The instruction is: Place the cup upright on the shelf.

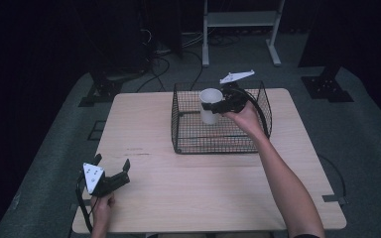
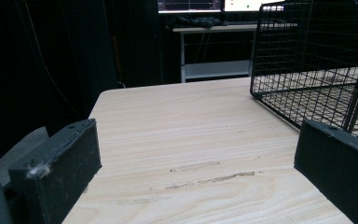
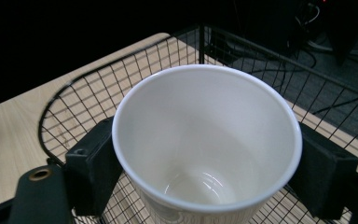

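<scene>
So nearest to me, my left gripper [image 1: 110,177] is parked at the near-left corner of the table [image 1: 144,124], jaws spread wide with nothing between them. I'd guess it's just staying out of the way, since this looks like a one-handed job.

Further out, my right gripper [image 1: 213,106] is clenched on the cup [image 1: 210,105], one jaw on each side of the wall just under the rim. The cup's upright and empty, and squeezing it from the sides is probably what holds it level. It's inside the wire basket [image 1: 188,144], toward the far-left corner. I can't tell if its bottom is touching the basket floor or hanging just above it. The basket itself sits at the table's far edge, right of centre.
</scene>
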Demonstrator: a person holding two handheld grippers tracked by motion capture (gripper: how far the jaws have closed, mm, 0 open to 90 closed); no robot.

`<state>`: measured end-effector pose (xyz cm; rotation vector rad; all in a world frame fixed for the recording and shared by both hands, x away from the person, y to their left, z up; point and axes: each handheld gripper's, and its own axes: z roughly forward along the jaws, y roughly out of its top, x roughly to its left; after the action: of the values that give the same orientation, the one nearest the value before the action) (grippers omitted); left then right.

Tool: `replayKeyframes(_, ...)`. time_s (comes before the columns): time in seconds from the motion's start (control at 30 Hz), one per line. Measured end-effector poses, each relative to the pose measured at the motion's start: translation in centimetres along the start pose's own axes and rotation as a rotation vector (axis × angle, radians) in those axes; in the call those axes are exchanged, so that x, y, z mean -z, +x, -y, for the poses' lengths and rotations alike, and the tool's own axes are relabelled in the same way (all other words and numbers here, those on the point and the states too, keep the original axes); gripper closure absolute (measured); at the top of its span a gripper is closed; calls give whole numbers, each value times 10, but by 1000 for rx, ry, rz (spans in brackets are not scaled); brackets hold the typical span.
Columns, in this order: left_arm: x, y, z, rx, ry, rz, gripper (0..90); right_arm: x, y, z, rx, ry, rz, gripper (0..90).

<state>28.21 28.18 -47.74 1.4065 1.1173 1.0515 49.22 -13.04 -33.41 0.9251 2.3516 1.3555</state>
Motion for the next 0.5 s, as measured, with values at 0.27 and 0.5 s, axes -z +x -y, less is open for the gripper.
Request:
replayKeyframes(0.27, 0, 0, 0, 2, -1, 1, 0, -14, -15, 9, -24, 23, -12, 187)
replayKeyframes(0.5, 0, 0, 0, 1, -4, 2, 0, -26, -24, 15, -40, 57, -24, 187)
